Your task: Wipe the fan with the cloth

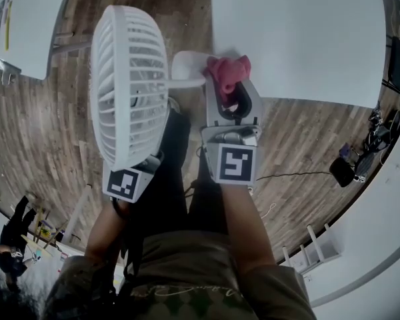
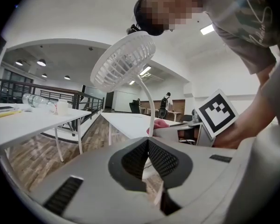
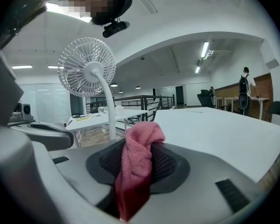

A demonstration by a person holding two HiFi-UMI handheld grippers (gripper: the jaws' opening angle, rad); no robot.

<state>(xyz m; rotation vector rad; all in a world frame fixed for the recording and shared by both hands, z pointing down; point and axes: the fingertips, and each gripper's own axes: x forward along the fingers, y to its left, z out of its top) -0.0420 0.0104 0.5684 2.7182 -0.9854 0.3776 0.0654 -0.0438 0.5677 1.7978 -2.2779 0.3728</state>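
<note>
My right tongs [image 3: 139,149] clamp the soft pink cloth [image 3: 141,136] (limp, bunches easily); left tongs [image 2: 148,142] closed, seemingly empty. White plastic fan [image 2: 123,62] ahead looks light, tippy: steady its stem [image 2: 150,101].

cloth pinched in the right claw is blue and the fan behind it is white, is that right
Not quite. The cloth pinched in the right claw is pink, not blue; the right gripper view shows it bunched between the jaws. The rest holds: the fan behind it is white.
</note>
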